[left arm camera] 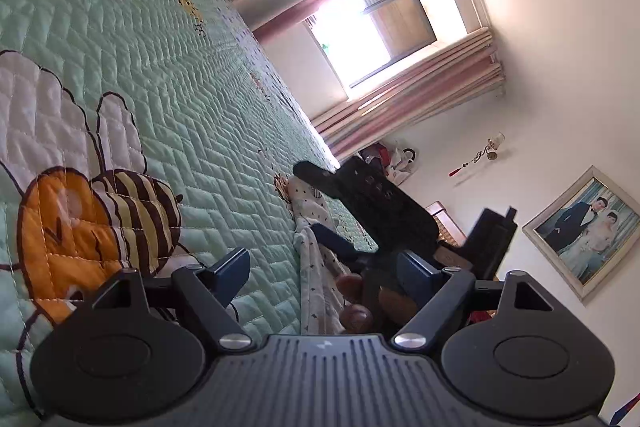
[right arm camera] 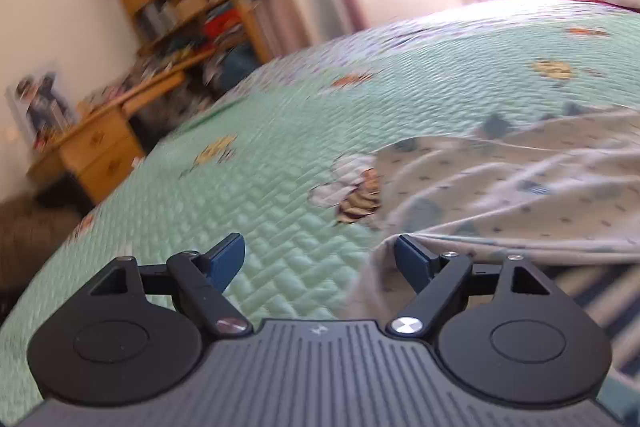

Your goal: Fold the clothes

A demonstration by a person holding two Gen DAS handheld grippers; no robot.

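The garment [right arm camera: 520, 183], a pale cloth with small dark dots, lies rumpled on the green quilted bedspread [right arm camera: 280, 147], spread to the right in the right wrist view, with loose ridges and no clean crease. Folding looks barely begun: no neat stack or squared shape shows anywhere.

The right gripper [right arm camera: 320, 263] hovers low at the cloth's near-left edge with its jaws spread wide; the right finger [right arm camera: 412, 263] sits just at the hem, but nothing is pinched.

In the left wrist view the left gripper [left arm camera: 324, 267] is also released, holding nothing, over the bedspread [left arm camera: 160, 67] beside a bee pattern [left arm camera: 100, 219]. The garment [left arm camera: 316, 275] runs just ahead of it.

Still to do, by my reckoning: catch an edge, flatten, fold over.
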